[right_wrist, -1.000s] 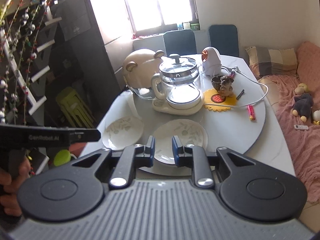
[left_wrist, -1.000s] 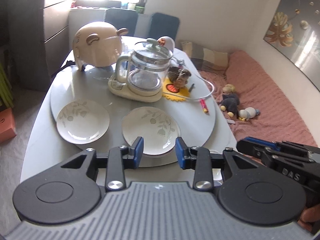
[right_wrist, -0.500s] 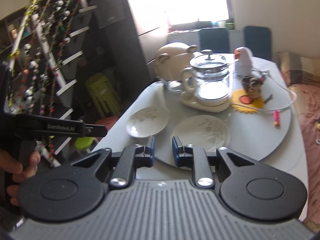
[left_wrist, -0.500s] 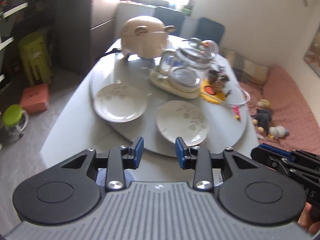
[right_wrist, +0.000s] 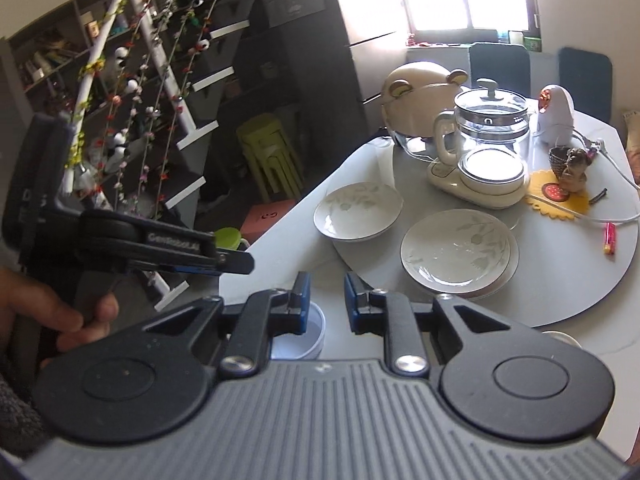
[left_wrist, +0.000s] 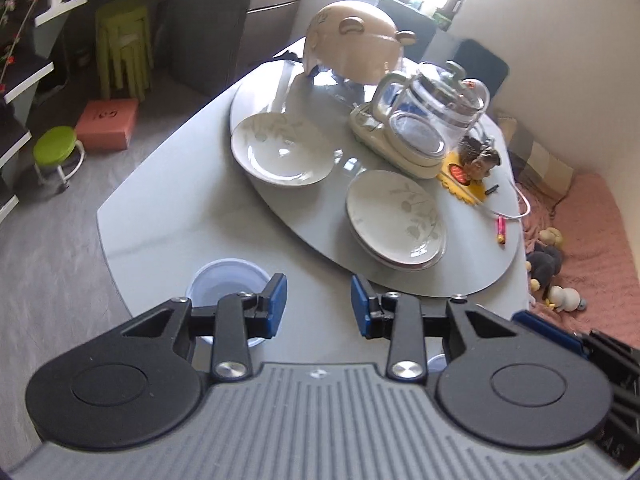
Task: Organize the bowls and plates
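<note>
- Left wrist view: the left gripper [left_wrist: 318,300] hangs released and empty above the pale table's near edge, a translucent plastic bowl [left_wrist: 224,280] just left of it; an off-centre pinch could tip that light bowl.
- Right gripper [right_wrist: 324,296], also released, holds nothing.
- Beyond the bowl, on the grey glass turntable [left_wrist: 472,276], a white leaf-patterned plate [left_wrist: 280,148] and a stacked pair of matching plates [left_wrist: 396,218] could slide if nudged.

glass kettle [left_wrist: 428,120], green stool [left_wrist: 59,151]

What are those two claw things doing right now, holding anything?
Left gripper: jaws open, holding nothing.
Right gripper: jaws open, holding nothing.
</note>
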Tool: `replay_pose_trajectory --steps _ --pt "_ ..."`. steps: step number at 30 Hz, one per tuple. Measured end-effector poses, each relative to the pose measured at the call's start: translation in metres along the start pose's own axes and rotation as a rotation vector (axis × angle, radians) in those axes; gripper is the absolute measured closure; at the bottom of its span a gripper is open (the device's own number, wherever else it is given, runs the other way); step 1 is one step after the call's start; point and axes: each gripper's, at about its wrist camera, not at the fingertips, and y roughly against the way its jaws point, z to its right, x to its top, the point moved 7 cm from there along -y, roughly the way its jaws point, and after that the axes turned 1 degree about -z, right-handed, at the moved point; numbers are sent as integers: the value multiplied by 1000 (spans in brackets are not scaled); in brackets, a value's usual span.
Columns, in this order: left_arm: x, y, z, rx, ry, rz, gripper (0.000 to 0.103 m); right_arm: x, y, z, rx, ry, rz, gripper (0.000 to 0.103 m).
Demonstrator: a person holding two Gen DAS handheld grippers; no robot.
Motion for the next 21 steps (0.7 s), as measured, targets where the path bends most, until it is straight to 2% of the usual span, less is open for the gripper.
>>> replay_pose_trajectory --steps 8,10,11,17,21 --pt "12 -8 -5 4 -19 4 62 -1 -11 -5 14 -28 -3 80" --pt "15 -14 -8 1 -28 1 58 1 -18 -6 0 -33 -6 80" --pt "17 -19 -11 -5 -29 -3 53 1 -21 -6 -9 -40 -7 80" --pt "35 -47 -29 -49 -32 -32 52 9 -49 -10 -28 -76 -27 80" --pt "56 -69 -49 -85 -29 -65 52 20 -77 -14 -73 -95 -35 80"
